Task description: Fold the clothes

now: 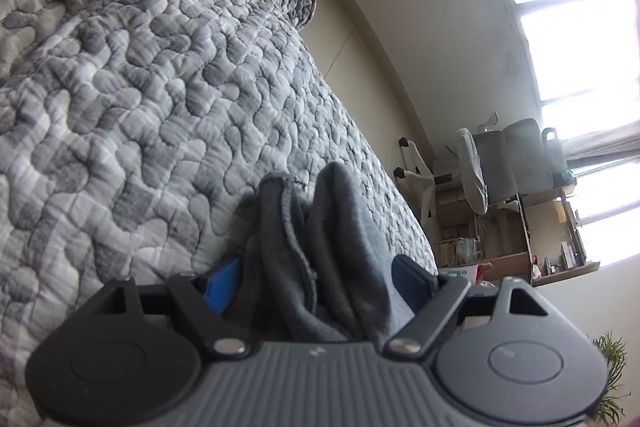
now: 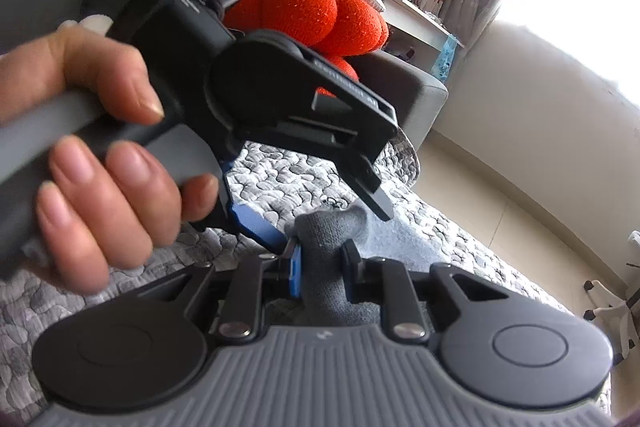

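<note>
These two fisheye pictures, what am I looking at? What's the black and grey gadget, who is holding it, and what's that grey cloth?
A person holds a hand-held two-finger gripper in each hand; each carries a camera looking along its fingers. The left view shows the left gripper, its jaws wide around a bunched grey garment lying on the quilted grey bedspread. The right view shows the right gripper pinching a fold of the same garment, while the person's left hand holds the other gripper just ahead. An orange cushion sits behind.
</note>
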Motion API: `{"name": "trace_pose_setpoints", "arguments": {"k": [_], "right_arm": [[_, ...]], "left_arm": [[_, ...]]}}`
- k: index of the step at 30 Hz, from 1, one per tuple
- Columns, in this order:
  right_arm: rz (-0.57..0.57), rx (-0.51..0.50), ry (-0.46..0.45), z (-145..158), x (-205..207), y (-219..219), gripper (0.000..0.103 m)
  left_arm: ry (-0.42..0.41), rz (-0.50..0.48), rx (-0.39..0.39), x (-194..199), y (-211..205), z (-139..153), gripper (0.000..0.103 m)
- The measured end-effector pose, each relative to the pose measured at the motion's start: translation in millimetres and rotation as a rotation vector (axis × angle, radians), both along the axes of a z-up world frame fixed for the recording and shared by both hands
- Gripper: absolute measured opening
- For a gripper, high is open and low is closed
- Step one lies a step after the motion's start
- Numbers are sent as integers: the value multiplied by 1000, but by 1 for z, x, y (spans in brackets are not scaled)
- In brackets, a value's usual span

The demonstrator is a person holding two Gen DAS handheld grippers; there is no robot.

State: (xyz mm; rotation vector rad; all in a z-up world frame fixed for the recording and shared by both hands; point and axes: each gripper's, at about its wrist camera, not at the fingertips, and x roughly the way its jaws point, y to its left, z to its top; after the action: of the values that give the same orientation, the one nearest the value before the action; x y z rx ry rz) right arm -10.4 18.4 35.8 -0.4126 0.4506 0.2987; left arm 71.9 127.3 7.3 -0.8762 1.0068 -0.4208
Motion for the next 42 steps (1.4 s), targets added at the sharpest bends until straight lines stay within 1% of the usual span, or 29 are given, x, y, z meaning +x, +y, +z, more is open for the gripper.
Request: {"name": "trace_pose_setpoints", "arguments": {"k": [3,6,8,10,13,16,24,27,30,31,34,38,42], "right_arm": [[2,2,0,0,-1,-2,21],[5,8,8,-2,-1,-3,21],[10,8,16,-3,-1,-3,21],[16,8,24,-4,-1,-2,21],[22,11,37,-5,0,-3,21],[23,15,42,-6,0,-4,21],[26,26,60,-8,1,-4,22],[25,44,79,-8,1,-7,24],[26,45,95,-6,-1,-11,36],[30,50,98,-5,-2,-14,36],[22,125,139,1,-5,-30,36],[-36,239,172,13,-5,-66,36],[-141,374,199,20,1,-107,36]], "left_arm": [[-23,-32,26,2,-9,1,82],[-42,-45,65,3,-18,1,79],[-59,-50,89,4,-23,3,73],[-63,-58,108,6,-26,3,57],[-76,-71,135,8,-32,3,44],[-106,-83,164,9,-40,9,38],[-124,-83,210,15,-49,10,33],[-131,-84,221,14,-42,9,31],[-134,-86,232,13,-41,10,30],[-136,-86,235,13,-41,10,30],[-136,-84,241,14,-40,10,30],[-142,-84,252,13,-38,7,30],[-149,-84,263,12,-37,5,31]]}}
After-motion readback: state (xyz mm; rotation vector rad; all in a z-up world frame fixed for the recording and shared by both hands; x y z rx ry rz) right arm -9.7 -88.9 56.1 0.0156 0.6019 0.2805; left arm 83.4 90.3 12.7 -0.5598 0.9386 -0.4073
